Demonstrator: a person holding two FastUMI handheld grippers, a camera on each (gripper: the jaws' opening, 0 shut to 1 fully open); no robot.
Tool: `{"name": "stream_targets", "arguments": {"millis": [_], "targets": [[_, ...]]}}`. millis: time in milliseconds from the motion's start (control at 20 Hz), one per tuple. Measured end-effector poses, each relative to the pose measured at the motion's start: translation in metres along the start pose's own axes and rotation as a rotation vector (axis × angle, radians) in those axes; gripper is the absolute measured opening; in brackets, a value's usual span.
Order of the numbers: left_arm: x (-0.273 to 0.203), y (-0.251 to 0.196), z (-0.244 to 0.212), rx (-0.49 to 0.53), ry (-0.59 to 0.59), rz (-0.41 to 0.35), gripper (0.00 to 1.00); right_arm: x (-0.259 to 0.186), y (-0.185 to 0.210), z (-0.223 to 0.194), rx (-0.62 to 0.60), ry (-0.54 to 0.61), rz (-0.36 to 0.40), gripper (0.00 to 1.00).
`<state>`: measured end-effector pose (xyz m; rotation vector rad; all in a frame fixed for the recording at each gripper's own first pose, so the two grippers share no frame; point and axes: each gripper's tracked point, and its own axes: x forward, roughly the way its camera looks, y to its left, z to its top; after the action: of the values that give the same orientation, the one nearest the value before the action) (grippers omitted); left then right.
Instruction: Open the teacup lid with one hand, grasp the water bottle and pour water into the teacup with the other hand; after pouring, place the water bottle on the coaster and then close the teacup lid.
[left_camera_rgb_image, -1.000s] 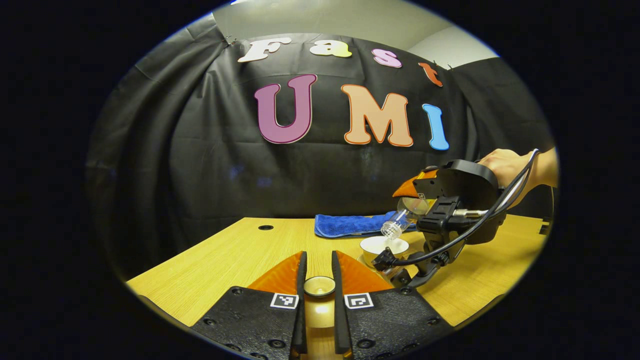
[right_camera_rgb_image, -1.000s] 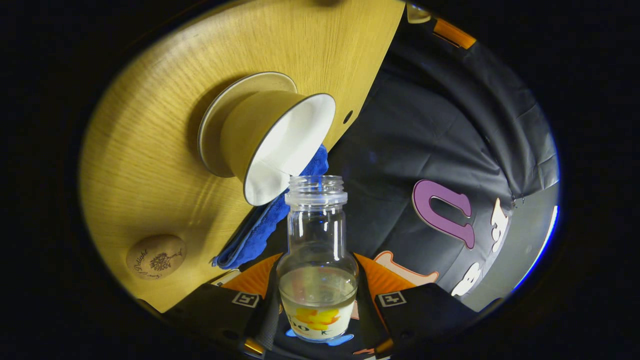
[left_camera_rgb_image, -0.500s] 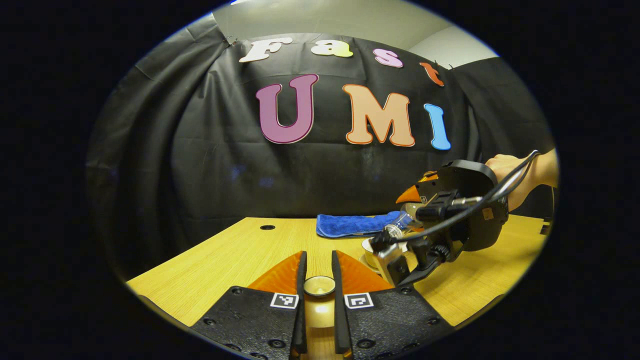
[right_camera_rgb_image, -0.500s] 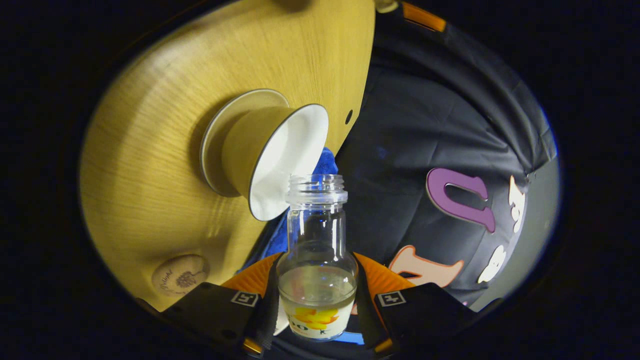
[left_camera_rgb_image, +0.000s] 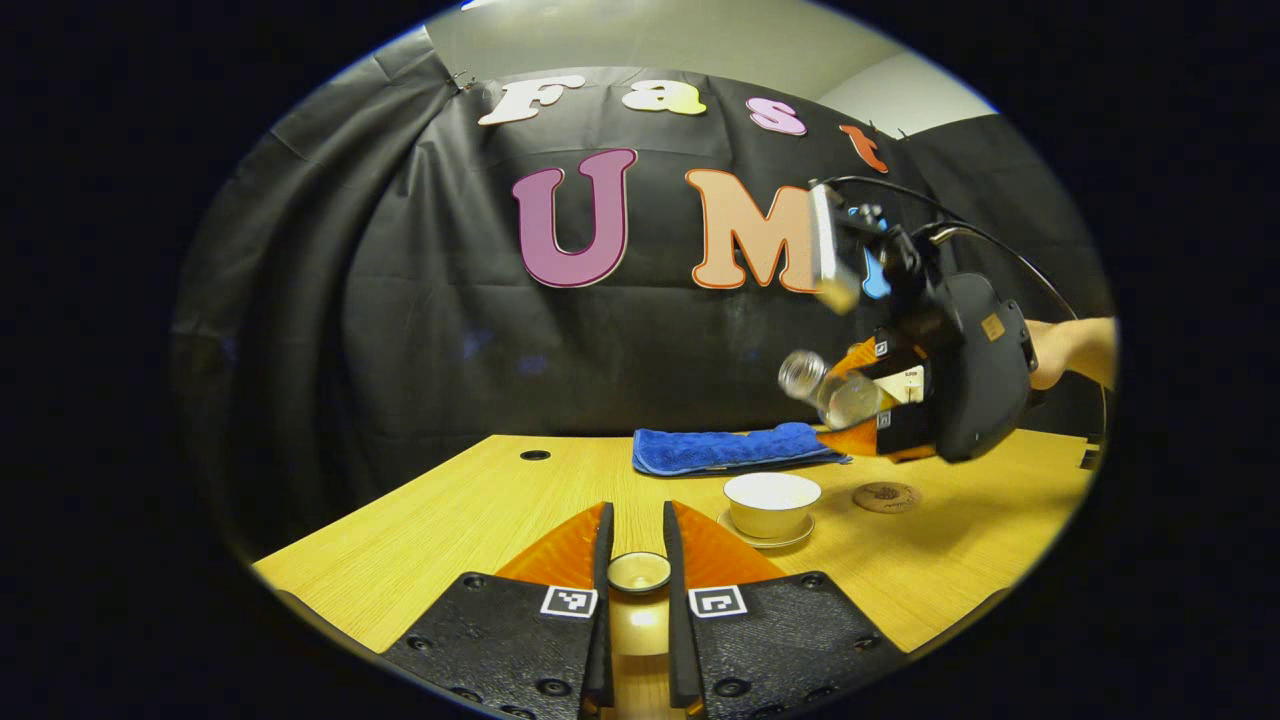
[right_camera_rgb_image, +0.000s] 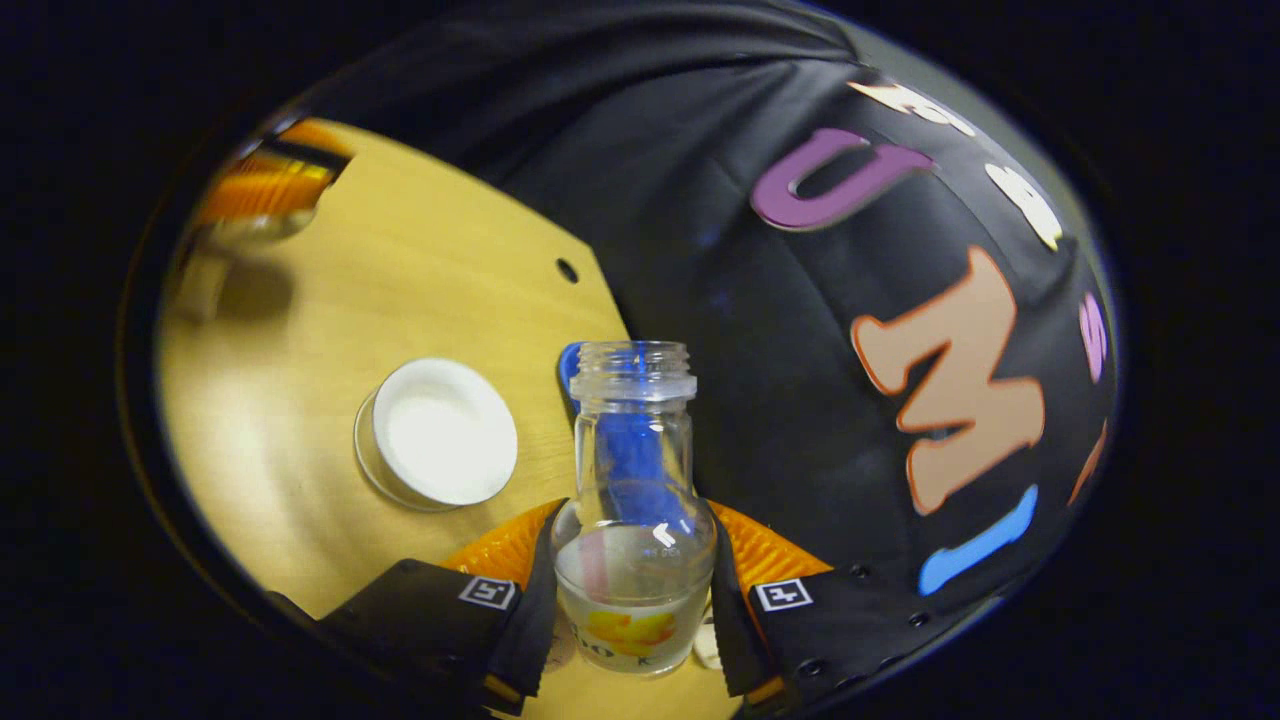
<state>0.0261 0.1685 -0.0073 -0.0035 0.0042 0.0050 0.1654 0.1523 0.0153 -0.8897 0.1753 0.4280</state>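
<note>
My right gripper (right_camera_rgb_image: 632, 590) pinches one water bottle (right_camera_rgb_image: 632, 500); my left gripper (left_camera_rgb_image: 637, 560) clamps one teacup lid (left_camera_rgb_image: 639, 571); one teacup (left_camera_rgb_image: 771, 503) sits centre-frame.

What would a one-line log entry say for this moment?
left gripper: shut on lid | right gripper: shut on bottle | teacup: open | coaster: bare

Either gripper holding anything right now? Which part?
Right gripper clamps the clear glass water bottle at its lower body. Left gripper pinches the small cream teacup lid by its knob.
</note>
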Motion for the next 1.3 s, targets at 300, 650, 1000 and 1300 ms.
{"name": "stream_targets", "arguments": {"millis": [300, 650, 1000, 1300], "targets": [[0.000, 0.001, 0.000, 0.001, -0.001, 0.009, 0.19, -0.012, -0.048, -0.035, 0.708, -0.084, -0.064, 0.68], [0.001, 0.002, -0.001, 0.000, 0.000, 0.014, 0.19, -0.011, -0.061, -0.041, 0.921, -0.213, -0.198, 0.72], [0.000, 0.002, 0.000, 0.000, 0.000, 0.015, 0.19, -0.005, -0.061, -0.045, 0.894, -0.221, -0.236, 0.71], [0.000, 0.002, 0.000, 0.000, 0.000, 0.015, 0.19, -0.002, -0.056, -0.052, 0.907, -0.203, -0.243, 0.71]]}}
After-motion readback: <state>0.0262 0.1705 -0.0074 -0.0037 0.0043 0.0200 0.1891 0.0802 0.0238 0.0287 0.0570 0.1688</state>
